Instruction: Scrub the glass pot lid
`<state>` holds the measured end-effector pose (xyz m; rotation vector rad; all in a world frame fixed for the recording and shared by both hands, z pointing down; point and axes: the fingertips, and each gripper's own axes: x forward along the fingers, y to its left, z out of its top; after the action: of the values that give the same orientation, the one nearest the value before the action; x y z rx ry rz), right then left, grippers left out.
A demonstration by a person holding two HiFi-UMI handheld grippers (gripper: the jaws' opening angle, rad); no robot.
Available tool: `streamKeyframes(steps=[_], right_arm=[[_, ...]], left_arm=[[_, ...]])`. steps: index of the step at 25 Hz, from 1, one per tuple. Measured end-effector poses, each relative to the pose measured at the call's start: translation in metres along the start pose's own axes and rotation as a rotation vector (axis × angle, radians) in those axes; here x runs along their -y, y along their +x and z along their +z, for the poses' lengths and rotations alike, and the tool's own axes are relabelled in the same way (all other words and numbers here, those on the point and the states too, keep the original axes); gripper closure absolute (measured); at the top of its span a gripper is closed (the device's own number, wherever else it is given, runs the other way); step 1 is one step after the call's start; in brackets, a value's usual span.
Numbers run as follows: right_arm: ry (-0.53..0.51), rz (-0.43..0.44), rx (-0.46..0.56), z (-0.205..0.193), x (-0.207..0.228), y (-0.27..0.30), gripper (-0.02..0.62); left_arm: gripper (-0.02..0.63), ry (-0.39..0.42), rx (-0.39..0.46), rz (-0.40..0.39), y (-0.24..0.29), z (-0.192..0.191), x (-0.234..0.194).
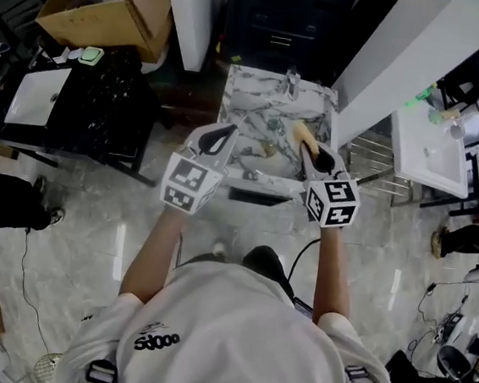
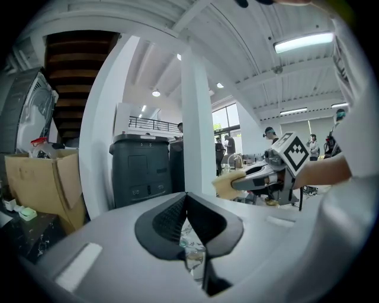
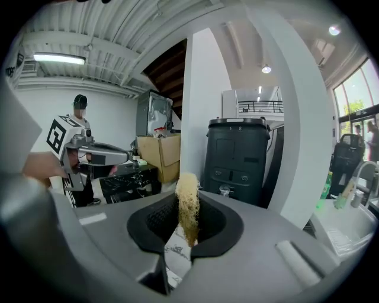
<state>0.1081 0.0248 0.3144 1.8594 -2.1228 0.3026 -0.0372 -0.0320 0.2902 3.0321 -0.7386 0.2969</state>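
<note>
Person stands at a marble-patterned bench (image 1: 251, 96) with a basin sunk into it, both arms stretched forward over it. A tap (image 1: 292, 83) stands at the far edge.

Left tool (image 1: 221, 139): the jaws are drawn narrow and meet at the tips. Low in the slit between them, the left gripper view shows a thin strip of clear glass with marble behind it. This reads as the rim of the lid (image 2: 193, 257), pinched edge-on. From the head view the lid (image 1: 260, 161) sits in the basin between the two tools; its pale curved edge shows at the near side, but the glass is hard to follow against the marble.

Right tool (image 1: 319, 158): the jaws are closed on a yellow fibrous sponge (image 3: 188, 204), which stands up past the fingertips. In the head view the sponge (image 1: 302, 134) points away from the person, over the right part of the basin and above the lid. Whether it touches the glass cannot be told.

The marker cubes (image 1: 187, 185) ride on the near ends of both tools, level with each other.

Surroundings: an open cardboard box (image 1: 114, 12) at far left, a dark cabinet (image 1: 88, 98) beside it, and a white washbasin (image 1: 427, 151) off to the right. The floor is pale polished stone.
</note>
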Motion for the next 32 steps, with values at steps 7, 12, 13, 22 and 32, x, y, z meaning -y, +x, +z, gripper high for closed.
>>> streamKeyframes(steps=[7,12,13,22,32], right_arm=[[-0.019,0.036,-0.120,-0.043,0.022,0.062,0.549],[-0.072,0.067,-0.207,-0.079,0.044,0.107,0.549],[-0.076,0.078,-0.224,-0.085,0.048,0.115,0.549],[-0.110,0.172,-0.360,-0.147,0.081,0.201,0.549],[-0.084,0.183,-0.463,-0.191,0.100,0.263,0.549]], left_arm=[[0.595,-0.048,-0.065,0.032,0.033,-0.035,-0.025],[0.595,-0.079,-0.103,0.060,0.064,-0.057,-0.035],[0.595,-0.082,-0.112,0.063,0.070,-0.061,-0.036],[0.595,-0.106,-0.179,0.138,0.122,-0.100,-0.057],[0.595,-0.166,-0.245,0.226,0.152,-0.133,-0.074]])
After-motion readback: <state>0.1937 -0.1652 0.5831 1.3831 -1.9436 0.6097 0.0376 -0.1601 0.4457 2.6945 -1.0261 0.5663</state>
